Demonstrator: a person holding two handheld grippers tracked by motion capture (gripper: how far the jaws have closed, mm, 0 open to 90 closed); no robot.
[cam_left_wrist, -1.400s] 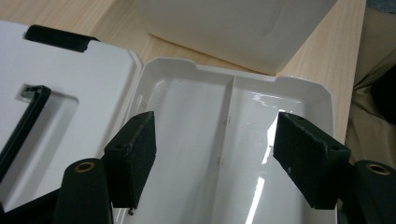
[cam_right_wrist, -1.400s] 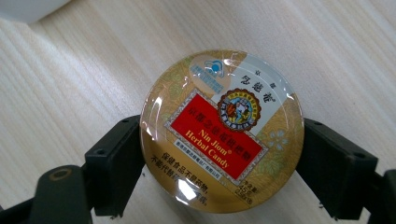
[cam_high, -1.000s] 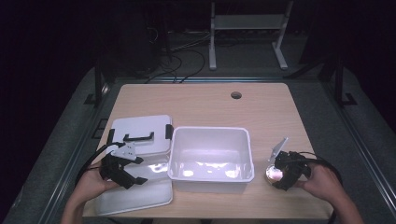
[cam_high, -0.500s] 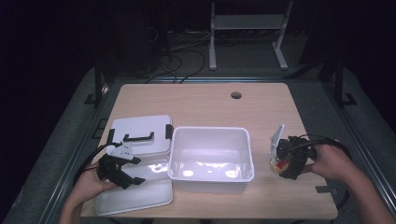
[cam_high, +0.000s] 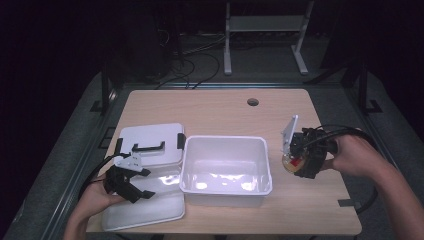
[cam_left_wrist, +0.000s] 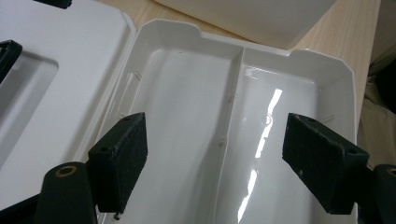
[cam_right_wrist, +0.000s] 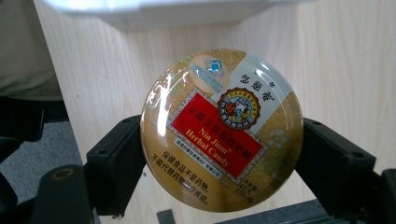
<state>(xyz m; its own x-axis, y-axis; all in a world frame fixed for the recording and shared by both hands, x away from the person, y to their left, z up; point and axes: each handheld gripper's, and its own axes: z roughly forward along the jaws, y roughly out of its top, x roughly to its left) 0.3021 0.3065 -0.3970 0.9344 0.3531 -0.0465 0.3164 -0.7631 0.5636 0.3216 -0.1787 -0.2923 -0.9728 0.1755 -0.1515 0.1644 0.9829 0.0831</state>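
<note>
A round gold candy tin (cam_right_wrist: 222, 130) with a red label sits clamped between the jaws of my right gripper (cam_high: 296, 162); in the high view the candy tin (cam_high: 292, 164) is held just right of the white bin (cam_high: 226, 165), above the table. My left gripper (cam_high: 131, 186) stands open over a shallow white two-compartment tray (cam_left_wrist: 243, 112) at the table's front left, with nothing between its pads (cam_left_wrist: 122, 158). A white lid with a black handle (cam_high: 148, 146) lies behind the tray.
The deep white bin stands in the middle of the wooden table (cam_high: 210, 110), with nothing inside. A round cable hole (cam_high: 253, 102) is at the back. A small grey tape mark (cam_high: 347, 202) lies near the front right edge.
My right gripper has lifted the candy tin and carried it farther from the front edge, staying beside the bin's right wall. The left gripper has stayed put.
</note>
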